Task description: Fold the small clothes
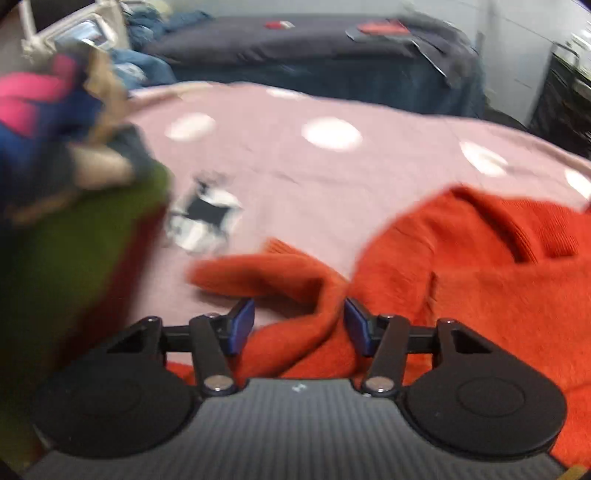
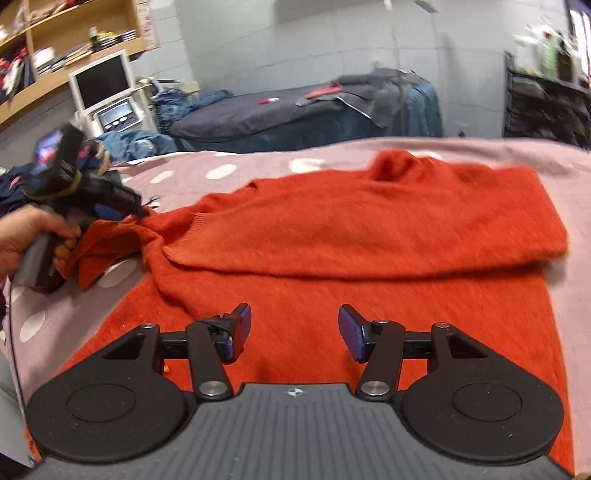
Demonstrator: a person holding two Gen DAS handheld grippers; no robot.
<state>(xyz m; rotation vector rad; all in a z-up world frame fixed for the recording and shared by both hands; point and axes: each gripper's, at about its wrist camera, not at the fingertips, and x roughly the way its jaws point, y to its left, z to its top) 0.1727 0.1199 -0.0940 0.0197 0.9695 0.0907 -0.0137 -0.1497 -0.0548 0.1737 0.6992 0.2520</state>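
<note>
An orange knit sweater (image 2: 369, 236) lies on the pink polka-dot cover (image 2: 546, 155), its upper part folded down over the body. It also shows in the left wrist view (image 1: 480, 277). My left gripper (image 1: 299, 325) is open, with a bunched sleeve (image 1: 280, 273) lying between its fingers. In the right wrist view the left gripper (image 2: 122, 218) sits at the sleeve end on the left, held by a hand. My right gripper (image 2: 294, 332) is open and empty just above the sweater's lower body.
A pile of mixed clothes (image 1: 66, 177) lies at the left on the pink cover (image 1: 295, 177). A small black-and-white item (image 1: 207, 218) lies near it. Behind stand a dark bed (image 2: 280, 110), a white monitor (image 2: 101, 83) and wooden shelves (image 2: 74, 33).
</note>
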